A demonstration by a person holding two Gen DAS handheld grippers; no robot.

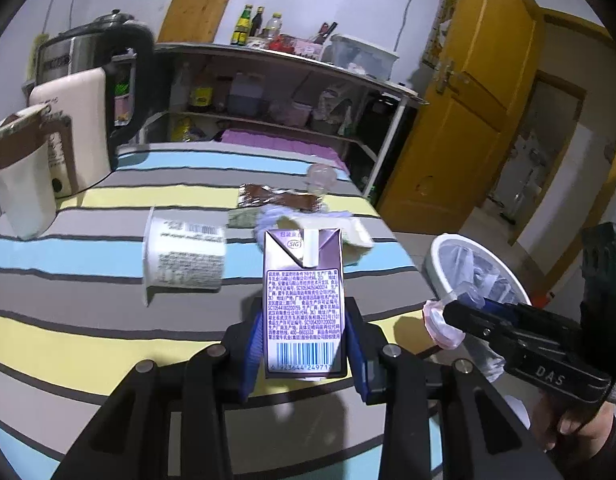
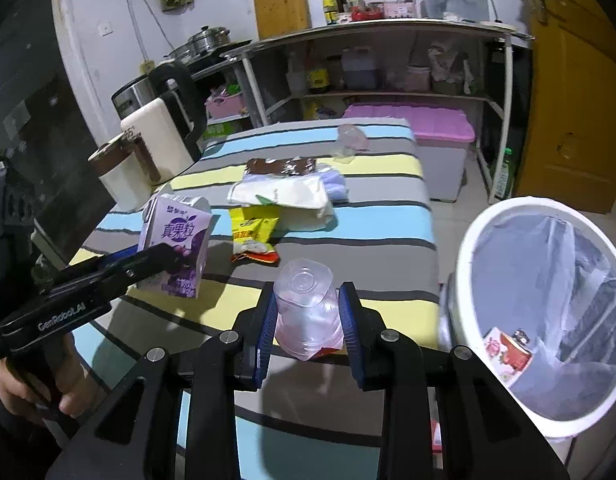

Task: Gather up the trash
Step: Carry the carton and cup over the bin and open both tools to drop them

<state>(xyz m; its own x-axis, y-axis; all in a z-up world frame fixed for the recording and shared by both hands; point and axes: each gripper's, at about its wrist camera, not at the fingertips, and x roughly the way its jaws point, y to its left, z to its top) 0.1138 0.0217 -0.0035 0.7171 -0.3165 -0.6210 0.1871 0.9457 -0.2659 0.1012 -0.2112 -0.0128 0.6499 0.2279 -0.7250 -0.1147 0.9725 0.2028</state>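
A: Left wrist view, frame centre: my left gripper [image 1: 304,354] pinches a purple rectangular drink carton [image 1: 303,300] above the striped tablecloth [image 1: 88,320].

B: Right wrist view: my right gripper [image 2: 308,330] clamps a clear crumpled plastic cup [image 2: 306,312]; white lined trash bin [image 2: 468,280] at right.

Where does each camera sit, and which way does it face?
Left wrist: on the left gripper, looking along its fingers over the striped table; the purple carton sits clamped between them, with the right gripper at right.
Right wrist: on the right gripper, clamping a clear plastic cup, beside the white bin.
Both views share the table, carton, cup and bin.
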